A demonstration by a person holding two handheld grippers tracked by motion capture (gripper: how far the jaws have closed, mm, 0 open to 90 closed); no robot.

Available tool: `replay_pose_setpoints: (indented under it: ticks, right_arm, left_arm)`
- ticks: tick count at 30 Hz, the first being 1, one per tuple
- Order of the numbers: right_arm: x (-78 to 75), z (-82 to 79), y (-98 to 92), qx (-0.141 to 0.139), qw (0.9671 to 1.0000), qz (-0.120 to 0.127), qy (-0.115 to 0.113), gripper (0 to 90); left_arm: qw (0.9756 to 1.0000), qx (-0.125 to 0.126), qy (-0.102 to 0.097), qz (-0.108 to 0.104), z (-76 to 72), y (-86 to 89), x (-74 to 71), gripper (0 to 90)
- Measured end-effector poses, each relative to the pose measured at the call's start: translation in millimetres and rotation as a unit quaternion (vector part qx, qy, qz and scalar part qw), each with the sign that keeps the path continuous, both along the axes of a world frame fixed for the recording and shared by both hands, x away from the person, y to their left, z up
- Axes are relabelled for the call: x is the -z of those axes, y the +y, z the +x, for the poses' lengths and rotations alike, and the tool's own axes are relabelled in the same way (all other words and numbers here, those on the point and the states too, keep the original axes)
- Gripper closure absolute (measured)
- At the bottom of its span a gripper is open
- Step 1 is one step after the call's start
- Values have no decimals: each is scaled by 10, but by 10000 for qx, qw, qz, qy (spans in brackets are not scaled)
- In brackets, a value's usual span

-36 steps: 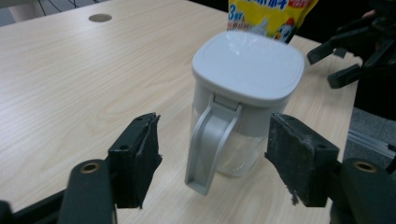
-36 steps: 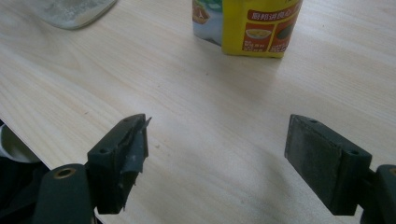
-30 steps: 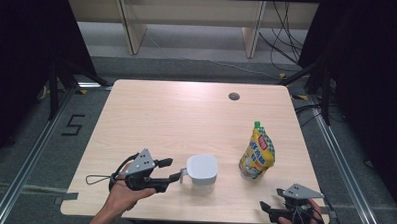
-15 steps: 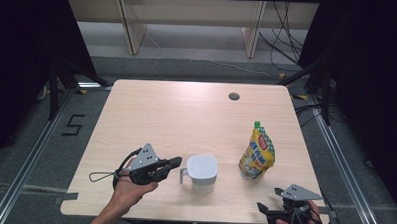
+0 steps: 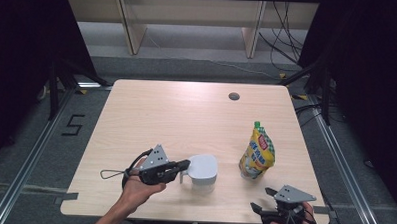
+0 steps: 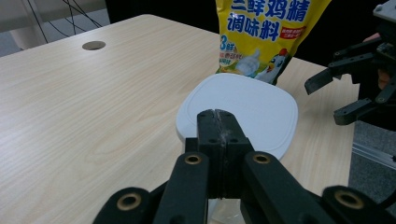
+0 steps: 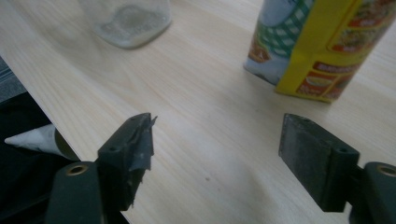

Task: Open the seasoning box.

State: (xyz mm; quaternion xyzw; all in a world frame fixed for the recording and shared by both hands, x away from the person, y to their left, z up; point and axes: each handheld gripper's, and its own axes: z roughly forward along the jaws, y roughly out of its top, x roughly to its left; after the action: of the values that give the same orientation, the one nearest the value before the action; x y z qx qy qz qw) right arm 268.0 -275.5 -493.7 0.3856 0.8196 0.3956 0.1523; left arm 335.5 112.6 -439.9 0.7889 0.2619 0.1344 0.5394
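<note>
Jaws of the left gripper are pressing shut at the white-lidded container's handle; the right gripper is gaping empty beside the yellow pouch.

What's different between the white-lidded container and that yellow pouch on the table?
The container is squat, with a flat white lid and a handle; the pouch stands tall and narrow, topped by a green cap. The container is plain, with a clear body; the pouch is yellow with printed writing. The left gripper is shut at the container's handle side; the pouch stands untouched. Both stand upright on the table.
</note>
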Motion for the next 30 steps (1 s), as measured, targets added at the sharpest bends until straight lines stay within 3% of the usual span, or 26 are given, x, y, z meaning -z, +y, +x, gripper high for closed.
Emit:
replay_pose_setpoints:
  ticks: [2,6,7,9,13,16,17,18,20,22,23,26,27,30]
  right_arm:
    - [-4,19,13,-152,9997,-49,-196,365]
    - [-27,-4,61,-226,9995,-27,-229,446]
    - [-31,12,58,-298,9989,-68,-349,472]
    - [-53,-6,88,-273,9992,58,-286,521]
    - [-110,38,122,-423,9966,189,-678,614]
    - [-149,41,215,-387,9960,358,-727,677]
    - [-179,68,261,-491,9945,308,-874,718]
    - [-179,68,261,-491,9945,308,-874,718]
    - [-203,90,314,-571,9919,338,-1087,746]
    - [-230,98,373,-607,9920,380,-1040,781]
    - [-240,121,394,-673,9903,381,-1156,795]
    - [-262,153,480,-651,9908,390,-1124,831]
    - [-262,195,506,-787,9884,413,-1232,841]
    - [-294,242,591,-834,9870,427,-1303,860]
  left_arm:
    - [10000,13,26,-34,9,11,8,889]
    - [9999,-33,56,-106,7,5,19,889]
    - [10000,14,21,-83,11,4,19,889]
    - [10000,44,-3,-72,10,4,20,889]
    - [9999,1,24,-137,-1,8,30,889]
    - [9999,-55,81,-127,-16,13,31,889]
    - [9999,-40,59,-110,-15,18,30,889]
    - [9999,-28,33,-92,-15,23,30,889]
    - [9999,-32,37,-111,-15,25,33,889]
    - [9999,-37,43,-116,-16,24,33,889]
    - [9999,-37,36,-113,-17,24,33,889]
    - [9999,-36,45,-125,-17,25,34,888]
    - [9999,-34,40,-127,-17,25,36,889]
    - [9999,-41,48,-140,-18,29,39,888]
